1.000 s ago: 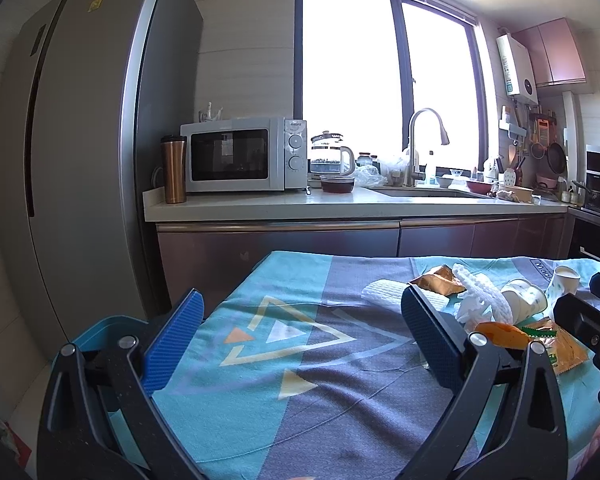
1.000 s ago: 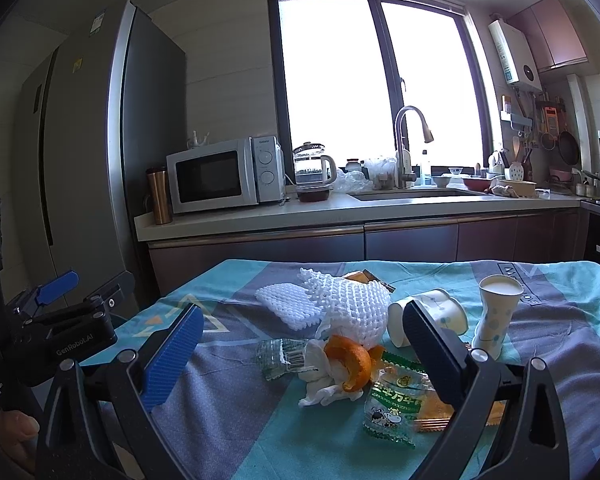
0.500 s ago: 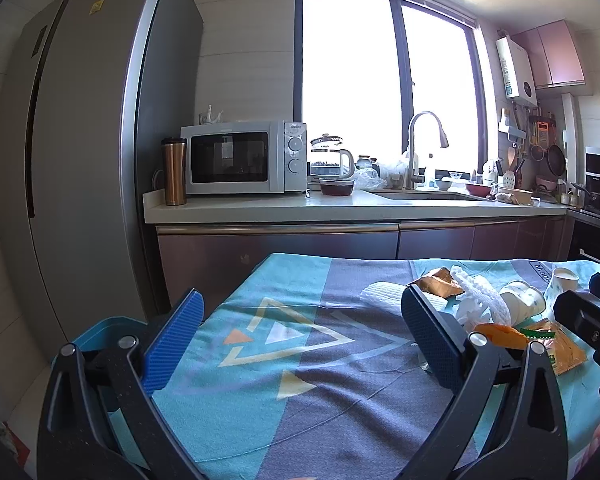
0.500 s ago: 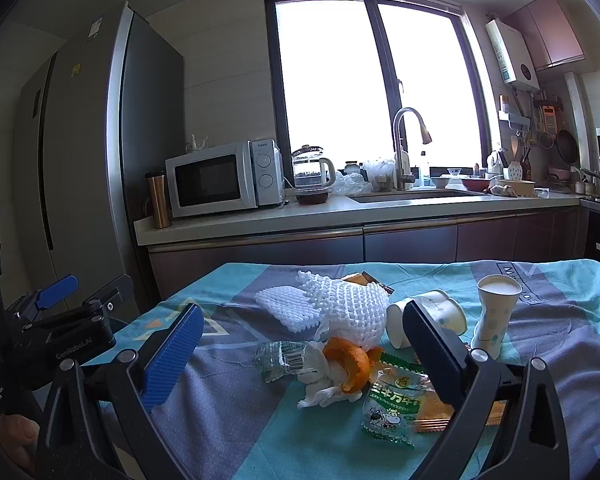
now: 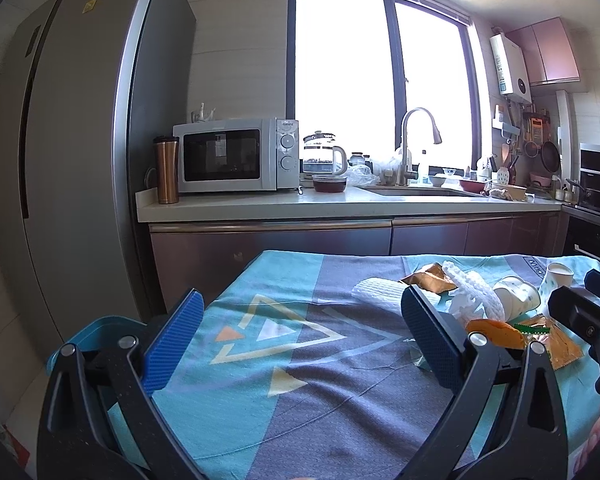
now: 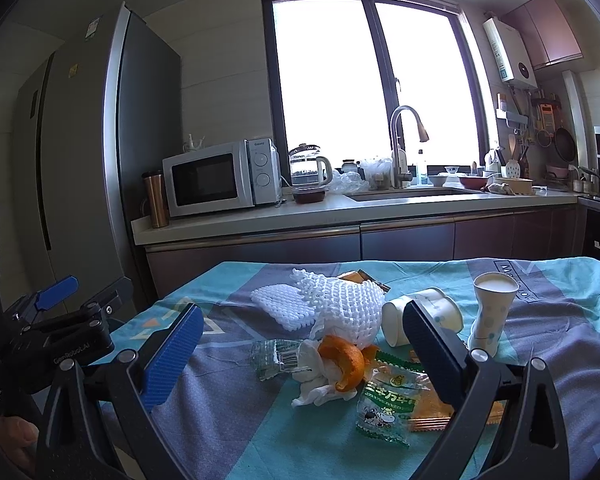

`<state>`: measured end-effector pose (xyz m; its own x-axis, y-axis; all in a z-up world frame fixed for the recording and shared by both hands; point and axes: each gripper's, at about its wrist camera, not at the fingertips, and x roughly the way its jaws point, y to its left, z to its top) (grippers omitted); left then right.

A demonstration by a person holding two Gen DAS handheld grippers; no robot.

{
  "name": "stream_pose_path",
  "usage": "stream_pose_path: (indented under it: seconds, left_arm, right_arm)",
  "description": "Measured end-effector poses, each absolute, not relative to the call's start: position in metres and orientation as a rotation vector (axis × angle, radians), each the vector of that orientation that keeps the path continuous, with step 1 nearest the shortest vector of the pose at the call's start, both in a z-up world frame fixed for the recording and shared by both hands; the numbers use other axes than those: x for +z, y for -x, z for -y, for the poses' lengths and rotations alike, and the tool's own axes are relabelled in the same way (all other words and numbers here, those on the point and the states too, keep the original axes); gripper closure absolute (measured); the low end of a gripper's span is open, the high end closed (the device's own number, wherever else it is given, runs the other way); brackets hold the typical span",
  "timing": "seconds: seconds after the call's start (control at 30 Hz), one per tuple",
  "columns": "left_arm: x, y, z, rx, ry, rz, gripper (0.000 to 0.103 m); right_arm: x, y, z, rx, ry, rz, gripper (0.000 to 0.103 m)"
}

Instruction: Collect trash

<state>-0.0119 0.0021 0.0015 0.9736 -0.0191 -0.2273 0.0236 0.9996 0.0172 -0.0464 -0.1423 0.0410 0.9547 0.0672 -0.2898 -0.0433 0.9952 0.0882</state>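
blue bin [image 5: 86, 330] left view, upright cup [image 6: 492, 312] right

My right tongs [image 6: 302, 354] are hovering spread wide over the surface [image 6: 540, 344], framing an orange peel [image 6: 346, 362]. A green wrapper [image 6: 388, 402] is lying at five o'clock of it, a paper cup [image 6: 490, 312] standing at two o'clock.

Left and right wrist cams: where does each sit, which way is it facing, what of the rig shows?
Left wrist: on the left gripper, facing the kitchen counter across bare tablecloth; its open fingers show, right gripper at right edge.
Right wrist: on the right gripper, facing the trash pile; open fingers show, left gripper at left edge.
Shared: microwave, foam net, upright paper cup.
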Motion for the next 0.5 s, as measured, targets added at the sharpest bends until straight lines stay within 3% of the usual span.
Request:
stream_pose_path:
  seconds: [0.5]
  left_arm:
    - [-0.019,-0.013,0.024,-0.104,-0.058,-0.344,0.006]
  right_arm:
    - [0.022,0.038,0.178,-0.012,-0.140,-0.375,0.007]
